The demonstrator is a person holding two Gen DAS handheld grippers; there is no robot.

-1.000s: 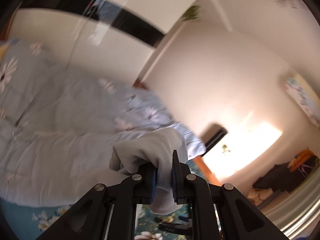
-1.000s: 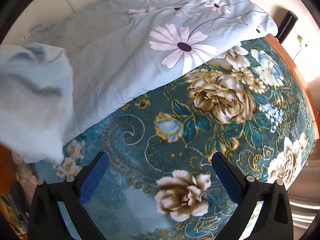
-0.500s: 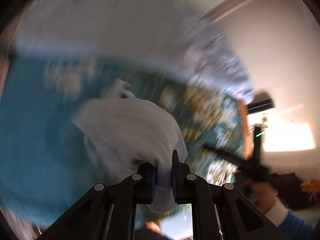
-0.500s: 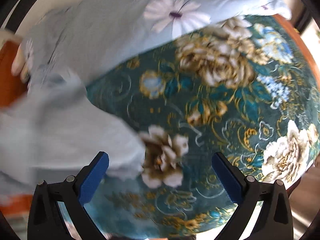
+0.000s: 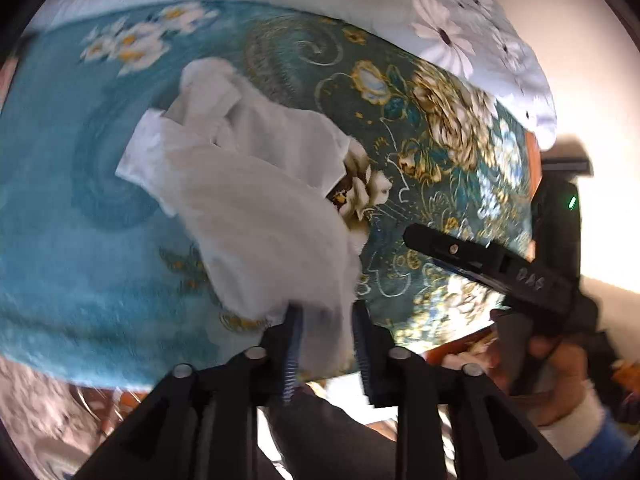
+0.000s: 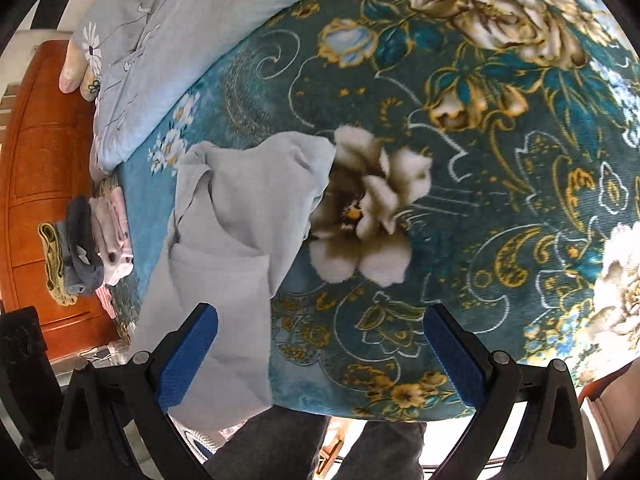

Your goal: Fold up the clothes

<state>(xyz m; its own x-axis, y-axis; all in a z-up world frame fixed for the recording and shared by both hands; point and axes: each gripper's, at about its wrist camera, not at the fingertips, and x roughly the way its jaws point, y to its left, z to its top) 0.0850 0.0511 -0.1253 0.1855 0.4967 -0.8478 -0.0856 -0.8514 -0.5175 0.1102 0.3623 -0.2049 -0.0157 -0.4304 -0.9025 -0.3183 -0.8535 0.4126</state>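
Note:
A pale grey-white garment [image 5: 260, 200] lies crumpled on the teal floral blanket [image 5: 60, 200], its lower end trailing over the bed's near edge. My left gripper [image 5: 327, 328] sits at that edge with its fingers slightly apart and a bunch of the garment still between them. In the right wrist view the garment [image 6: 240, 220] lies left of centre. My right gripper [image 6: 320, 344] is wide open above the blanket's [image 6: 500, 220] front edge, holding nothing; its left finger is beside the hanging cloth. The right gripper [image 5: 480, 260] also shows in the left wrist view, held in a hand [image 5: 560, 360].
A light blue daisy quilt [image 6: 180, 40] is heaped along the far side of the bed. A stack of folded clothes [image 6: 96, 248] sits at the bed's left end by the orange wooden frame [image 6: 40, 160]. The person's dark trousers [image 6: 280, 440] stand against the near edge.
The left gripper swung the garment down from the air onto the blanket, and its fingers have parted a little. The right gripper stayed open and moved closer to the bed's near edge.

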